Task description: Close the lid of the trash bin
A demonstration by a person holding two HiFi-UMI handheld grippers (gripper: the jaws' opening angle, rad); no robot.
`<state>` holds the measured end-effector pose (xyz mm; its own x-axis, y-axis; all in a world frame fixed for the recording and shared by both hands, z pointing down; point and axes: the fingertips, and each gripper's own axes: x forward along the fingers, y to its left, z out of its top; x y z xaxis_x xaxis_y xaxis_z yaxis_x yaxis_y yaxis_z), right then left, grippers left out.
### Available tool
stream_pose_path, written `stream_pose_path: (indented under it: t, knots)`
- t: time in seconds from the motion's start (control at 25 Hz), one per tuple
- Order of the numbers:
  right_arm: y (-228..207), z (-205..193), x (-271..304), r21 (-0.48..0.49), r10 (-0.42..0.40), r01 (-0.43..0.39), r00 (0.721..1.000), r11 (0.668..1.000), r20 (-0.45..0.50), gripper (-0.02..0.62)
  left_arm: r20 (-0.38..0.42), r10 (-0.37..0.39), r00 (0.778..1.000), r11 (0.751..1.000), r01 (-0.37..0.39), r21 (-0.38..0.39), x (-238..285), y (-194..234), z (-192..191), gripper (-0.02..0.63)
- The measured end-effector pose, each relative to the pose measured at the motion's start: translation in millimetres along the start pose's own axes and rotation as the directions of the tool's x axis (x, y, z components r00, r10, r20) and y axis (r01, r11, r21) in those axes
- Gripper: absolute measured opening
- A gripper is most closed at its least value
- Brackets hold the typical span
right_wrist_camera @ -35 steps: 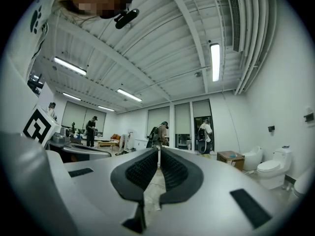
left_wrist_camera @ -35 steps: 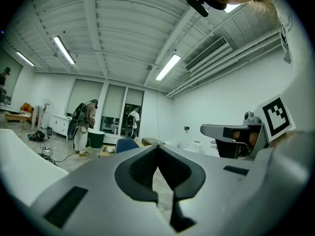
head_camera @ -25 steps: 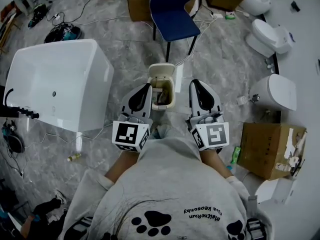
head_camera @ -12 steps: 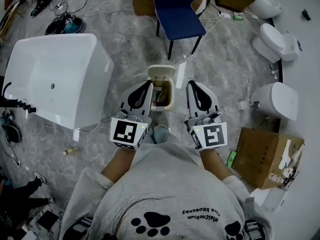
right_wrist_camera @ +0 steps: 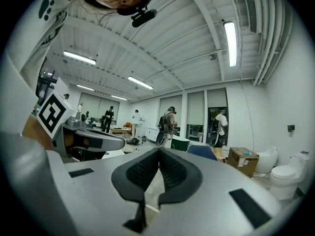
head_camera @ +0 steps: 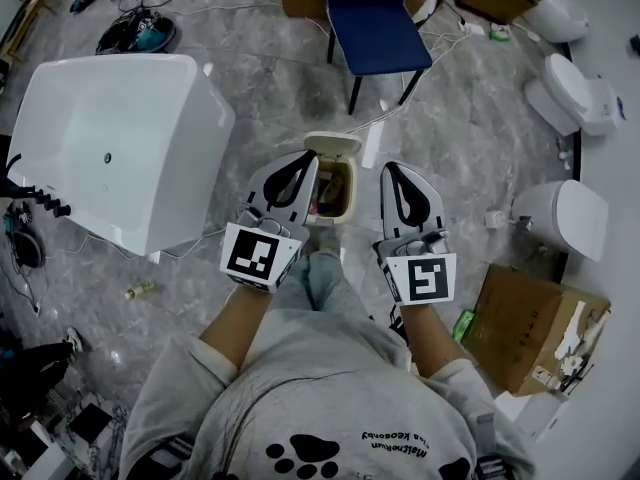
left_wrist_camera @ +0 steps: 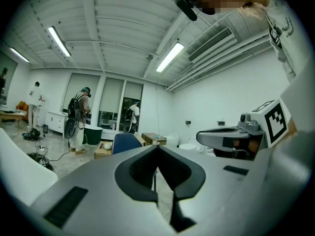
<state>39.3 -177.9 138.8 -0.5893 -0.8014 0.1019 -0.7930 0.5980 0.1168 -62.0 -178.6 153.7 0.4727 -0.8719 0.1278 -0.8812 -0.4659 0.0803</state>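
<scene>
below, the boxy, smooth cream trash bin (head_camera: 333, 146) stands open.

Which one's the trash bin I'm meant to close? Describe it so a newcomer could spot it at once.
Start at the big white bathtub, then look to its right in the head view, just this side of the blue chair. There stands the trash bin, small and cream. Unlike the white toilets and brown cartons nearby, its lid is tipped up, showing rubbish inside.
</scene>
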Motion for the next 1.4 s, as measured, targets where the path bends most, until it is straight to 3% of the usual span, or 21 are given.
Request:
stream_pose_path:
  t: [0.24, 0.44, 0.56, 0.64, 0.76, 1.4]
  knots:
    - [-7, -36, 20, -0.018, 0.011, -0.011, 1.000, 1.000, -0.023, 0.032, 0.059, 0.006, 0.998, 1.000, -0.007, 0.008, 25, 12, -21, 0.018]
    - [-14, -79, 35, -0.038, 0.023, -0.027, 0.994, 0.999, -0.104, 0.032, -0.026, -0.011, 1.000, 1.000, 0.011, 0.008, 42, 24, -64, 0.020]
    - [-15, -83, 54, -0.005, 0.031, -0.031, 0.999, 1.000, -0.020, 0.032, -0.041, -0.015, 0.999, 1.000, 0.016, 0.010, 53, 31, -85, 0.019]
    - [-17, -92, 63, 0.020, 0.031, -0.031, 1.000, 0.999, 0.005, 0.032, -0.008, -0.012, 1.000, 1.000, 0.012, 0.003, 62, 36, -93, 0.018]
    - [-22, -114, 75, 0.028, 0.032, -0.032, 0.999, 0.999, -0.007, 0.032, 0.019, -0.010, 1.000, 1.000, 0.010, -0.007, 75, 43, -107, 0.018]
    - [-28, -216, 139, -0.013, 0.090, -0.091, 0.994, 0.996, -0.057, 0.032, 0.008, -0.067, 0.998, 0.998, 0.067, 0.016, 126, 77, -204, 0.018]
